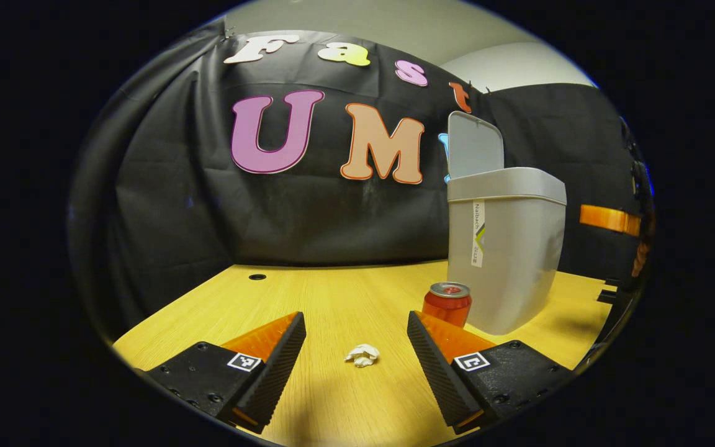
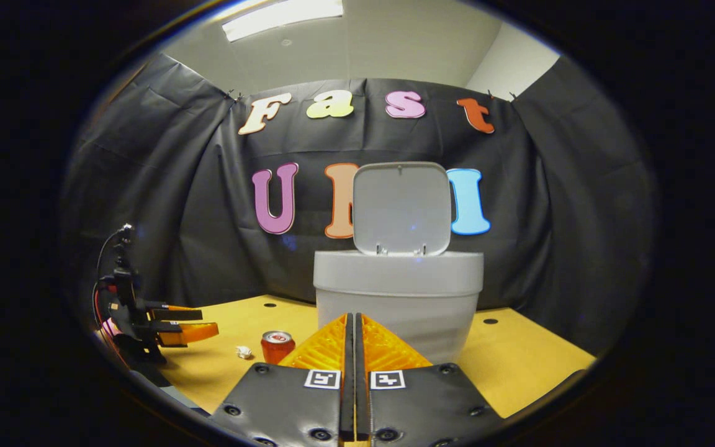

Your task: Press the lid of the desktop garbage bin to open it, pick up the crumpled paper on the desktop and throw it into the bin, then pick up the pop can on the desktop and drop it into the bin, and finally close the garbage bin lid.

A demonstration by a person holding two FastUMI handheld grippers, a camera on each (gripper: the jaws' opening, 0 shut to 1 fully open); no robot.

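Left gripper view puts the wooden desktop point(image 1: 345, 292) widest before me, then the grey garbage bin point(image 1: 506, 248) standing to the right with its lid point(image 1: 474, 149) raised upright. Just beside the bin's base stands the red pop can point(image 1: 448, 303), partly behind my right finger. The crumpled paper point(image 1: 362, 355) lies on the bare wood between my left gripper point(image 1: 356, 332) fingers, which are spread wide and hold nothing. In the right gripper view, my right gripper point(image 2: 354, 338) points level at the bin's front, fingers pressed together with nothing between them; the left gripper hovers low at the far left edge.
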